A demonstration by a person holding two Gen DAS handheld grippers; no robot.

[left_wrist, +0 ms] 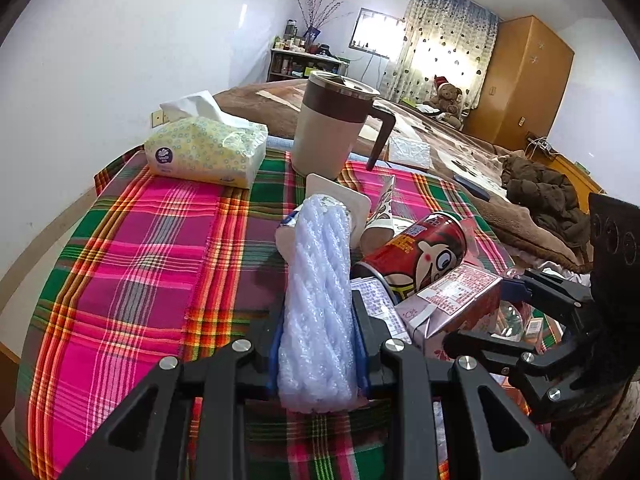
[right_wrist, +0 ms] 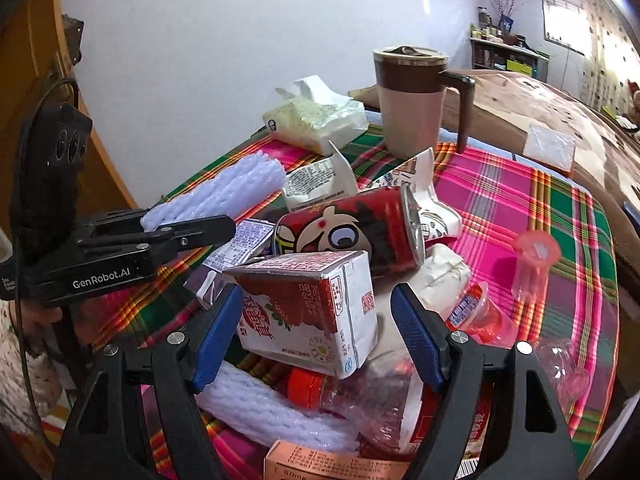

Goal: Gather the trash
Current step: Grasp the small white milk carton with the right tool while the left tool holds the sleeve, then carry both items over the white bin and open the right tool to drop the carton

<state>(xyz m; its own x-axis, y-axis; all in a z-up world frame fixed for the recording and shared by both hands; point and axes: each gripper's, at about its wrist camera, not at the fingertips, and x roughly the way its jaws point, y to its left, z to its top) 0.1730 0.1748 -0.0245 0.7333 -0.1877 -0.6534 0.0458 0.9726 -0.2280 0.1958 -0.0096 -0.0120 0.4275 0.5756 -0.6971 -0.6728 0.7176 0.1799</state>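
My left gripper (left_wrist: 318, 312) is shut on a roll of white foam netting (left_wrist: 318, 292) and holds it over the plaid tablecloth (left_wrist: 152, 248); it also shows in the right wrist view (right_wrist: 208, 200). My right gripper (right_wrist: 316, 312) is open, its blue pads on either side of a red-and-white drink carton (right_wrist: 316, 308) without touching it. The carton lies on a trash pile with a red cartoon can (right_wrist: 352, 228), a crushed plastic bottle (right_wrist: 360, 400), another foam net (right_wrist: 256, 408) and a paper cup (right_wrist: 420, 196). The can (left_wrist: 416, 252) and a carton (left_wrist: 452, 300) show in the left wrist view.
A beige mug with a brown handle (left_wrist: 332, 128) and a tissue pack (left_wrist: 208, 148) stand at the table's far side. A pink plastic cup (right_wrist: 532, 264) lies right of the pile. A bed with a brown blanket (left_wrist: 460, 148) is beyond the table.
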